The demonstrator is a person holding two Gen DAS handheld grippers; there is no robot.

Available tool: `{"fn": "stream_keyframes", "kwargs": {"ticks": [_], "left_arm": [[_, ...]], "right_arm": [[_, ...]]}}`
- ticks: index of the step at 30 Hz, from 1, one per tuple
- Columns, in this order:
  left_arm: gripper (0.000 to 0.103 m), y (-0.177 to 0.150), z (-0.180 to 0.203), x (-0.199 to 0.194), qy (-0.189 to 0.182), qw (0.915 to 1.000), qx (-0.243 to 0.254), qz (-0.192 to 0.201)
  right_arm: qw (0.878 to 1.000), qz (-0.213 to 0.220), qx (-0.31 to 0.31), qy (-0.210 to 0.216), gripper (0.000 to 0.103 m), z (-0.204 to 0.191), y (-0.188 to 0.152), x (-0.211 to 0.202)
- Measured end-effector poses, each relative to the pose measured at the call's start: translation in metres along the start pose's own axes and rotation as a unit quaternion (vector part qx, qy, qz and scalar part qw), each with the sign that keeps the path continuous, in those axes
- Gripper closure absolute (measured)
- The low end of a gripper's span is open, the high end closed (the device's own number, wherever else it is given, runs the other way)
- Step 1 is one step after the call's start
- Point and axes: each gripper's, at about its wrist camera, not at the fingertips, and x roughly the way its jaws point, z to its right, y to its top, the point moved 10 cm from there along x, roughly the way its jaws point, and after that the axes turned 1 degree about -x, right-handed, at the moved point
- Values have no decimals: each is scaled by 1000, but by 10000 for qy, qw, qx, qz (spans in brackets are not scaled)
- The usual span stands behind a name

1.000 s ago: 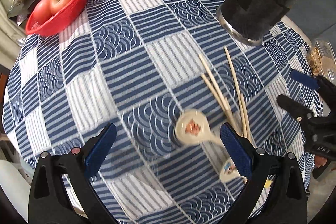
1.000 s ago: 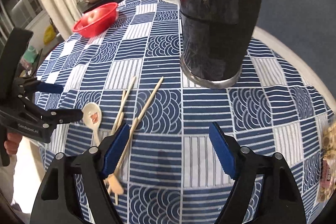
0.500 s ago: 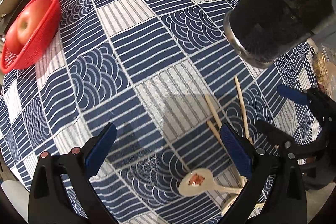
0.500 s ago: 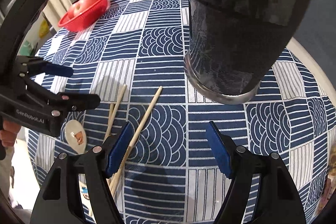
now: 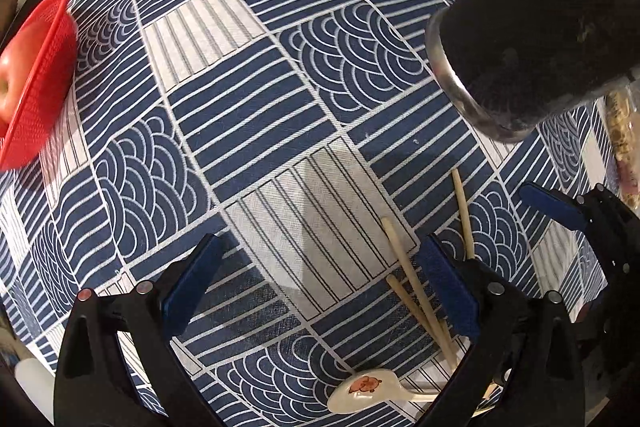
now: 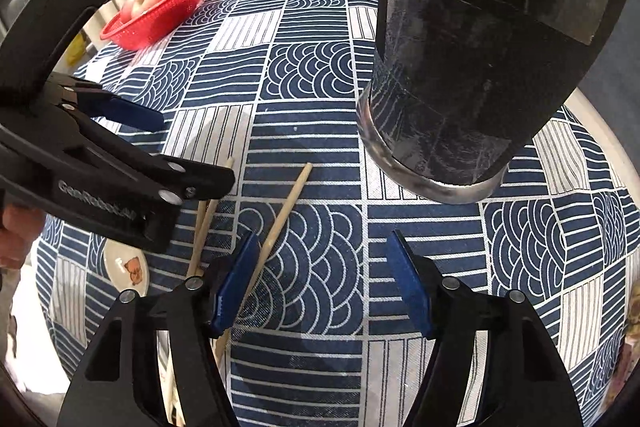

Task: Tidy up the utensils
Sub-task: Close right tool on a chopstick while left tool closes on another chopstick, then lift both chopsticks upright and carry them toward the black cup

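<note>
**Chopsticks and spoon loose beside the black holder**

From the left: a red basket with an apple sits well apart at the cloth's far edge. The left gripper hangs spread over bare tablecloth, nothing between its jaws, and partly screens the ceramic spoon in the right wrist view. Wooden chopsticks lie crossed on the cloth. The right gripper is closing, jaws apart; one chopstick runs under its left finger. The black utensil holder stands upright beyond.
</note>
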Motion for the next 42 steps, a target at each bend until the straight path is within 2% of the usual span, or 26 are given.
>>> {"fn": "stream_keyframes", "kwargs": {"ticks": [2,5,6,7,8,9,10,13,17,18,26,29,33,35,37,40,42], "left_arm": [[19,7,9,2,151,9997,210,-39],[34,16,20,3,256,9989,395,-79],[43,17,20,1,244,9990,379,-69],[56,19,20,0,243,9991,346,-60],[63,22,20,-2,224,9993,303,-48],[79,23,18,-3,206,9994,270,-57],[83,27,18,-4,163,9996,225,-77],[95,29,10,-4,-142,9998,-29,-109],[99,31,9,-5,-469,9986,-240,-96],[103,30,7,-6,-503,9984,-260,-86],[103,34,1,-22,-675,9970,-376,86],[103,21,-11,-35,-738,9963,-406,179],[102,-1,-14,-31,-670,9966,-418,213],[94,-11,-16,-32,-628,9972,-366,173],[73,-28,-21,-33,-584,9977,-320,138],[66,-40,-20,-26,-554,9978,-344,72],[66,-46,-22,-22,-468,9984,-322,24]], "right_arm": [[10000,-3,-9,3,49,0,0,-1],[9995,-6,-188,-243,73,0,0,-2],[9997,-18,-190,-178,81,0,-2,-3],[9997,-38,-158,-176,86,3,-4,-4],[9998,-57,-121,-163,91,5,-5,-5],[9999,-78,-31,-103,92,8,-8,-6],[9999,-84,53,-69,93,11,-9,-7],[9991,-79,425,50,98,23,-15,-12],[9960,48,860,236,98,37,-19,-23],[9952,97,943,260,98,41,-20,-27],[9886,474,1370,402,98,66,-22,-61],[9880,573,1380,396,98,68,-22,-72],[9881,635,1350,383,98,66,-25,-81],[9881,651,1335,391,98,63,-27,-83],[9883,660,1320,379,98,62,-30,-87],[9887,689,1279,358,98,58,-35,-93],[9890,699,1258,352,98,55,-38,-97]]}}
